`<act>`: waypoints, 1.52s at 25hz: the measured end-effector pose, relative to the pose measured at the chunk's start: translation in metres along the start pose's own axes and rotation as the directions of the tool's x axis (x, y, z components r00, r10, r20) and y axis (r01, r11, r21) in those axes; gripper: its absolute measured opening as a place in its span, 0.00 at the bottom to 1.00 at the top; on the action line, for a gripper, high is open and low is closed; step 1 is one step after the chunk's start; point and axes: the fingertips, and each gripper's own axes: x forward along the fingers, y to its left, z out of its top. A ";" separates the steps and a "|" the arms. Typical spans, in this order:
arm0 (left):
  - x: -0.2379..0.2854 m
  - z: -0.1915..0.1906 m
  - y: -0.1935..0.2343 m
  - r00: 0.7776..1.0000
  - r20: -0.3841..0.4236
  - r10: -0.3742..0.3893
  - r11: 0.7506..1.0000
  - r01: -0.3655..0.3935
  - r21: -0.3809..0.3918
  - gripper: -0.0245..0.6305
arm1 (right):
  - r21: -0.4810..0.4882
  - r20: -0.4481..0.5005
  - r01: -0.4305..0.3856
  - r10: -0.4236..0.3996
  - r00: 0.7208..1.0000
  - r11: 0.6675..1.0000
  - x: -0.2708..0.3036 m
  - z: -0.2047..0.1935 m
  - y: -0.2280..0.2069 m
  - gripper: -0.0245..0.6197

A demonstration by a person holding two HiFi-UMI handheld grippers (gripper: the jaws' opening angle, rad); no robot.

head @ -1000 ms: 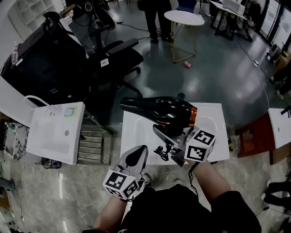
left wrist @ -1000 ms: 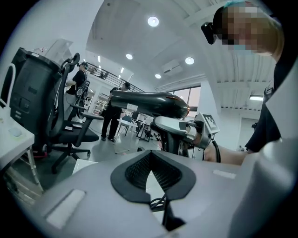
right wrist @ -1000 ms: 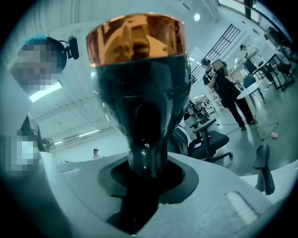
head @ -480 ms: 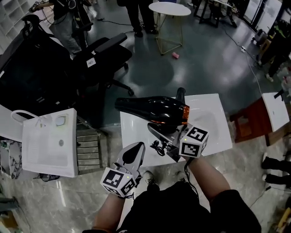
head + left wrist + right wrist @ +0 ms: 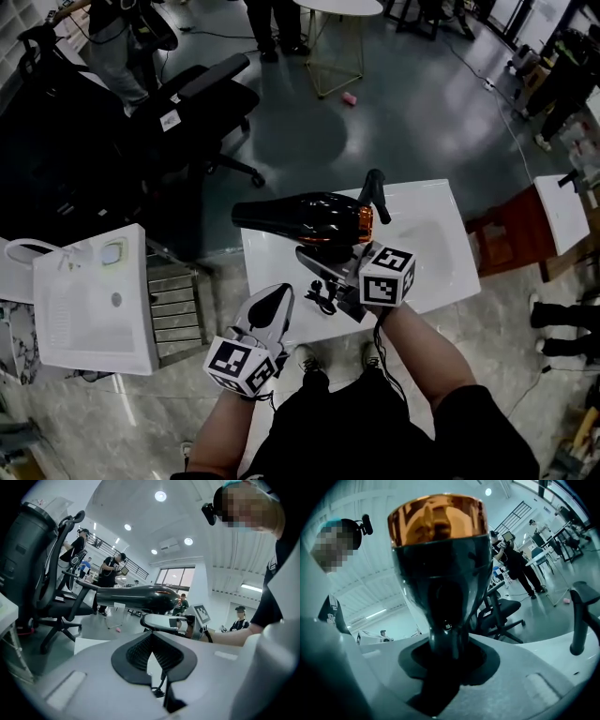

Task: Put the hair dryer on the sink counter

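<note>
The black hair dryer (image 5: 300, 216) with a copper rear ring is held level above the white sink counter (image 5: 441, 258), nozzle pointing left. My right gripper (image 5: 330, 267) is shut on its handle from below. In the right gripper view the dryer (image 5: 438, 550) rises straight up from between the jaws. Its cord and plug (image 5: 323, 300) hang onto the counter's front part. My left gripper (image 5: 275, 302) hovers at the counter's front left edge, shut with nothing in it. In the left gripper view the dryer (image 5: 140, 597) shows ahead, above the closed tips (image 5: 152, 649).
A black faucet (image 5: 375, 192) stands at the counter's back, close to the dryer's copper end. A second white sink unit (image 5: 89, 300) and a metal rack (image 5: 178, 305) are at the left. Black office chairs (image 5: 187, 103), a brown stool (image 5: 502, 234) and standing people surround the area.
The right gripper and dryer have drifted slightly left and up in the view, staying above the counter. The left gripper stays shut at the front edge.
</note>
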 end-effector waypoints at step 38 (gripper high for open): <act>0.030 -0.065 0.021 0.997 -0.081 0.001 0.994 -0.010 -0.111 0.04 | 0.408 -0.210 0.066 0.024 0.977 0.911 0.048 -0.123 -0.128 0.21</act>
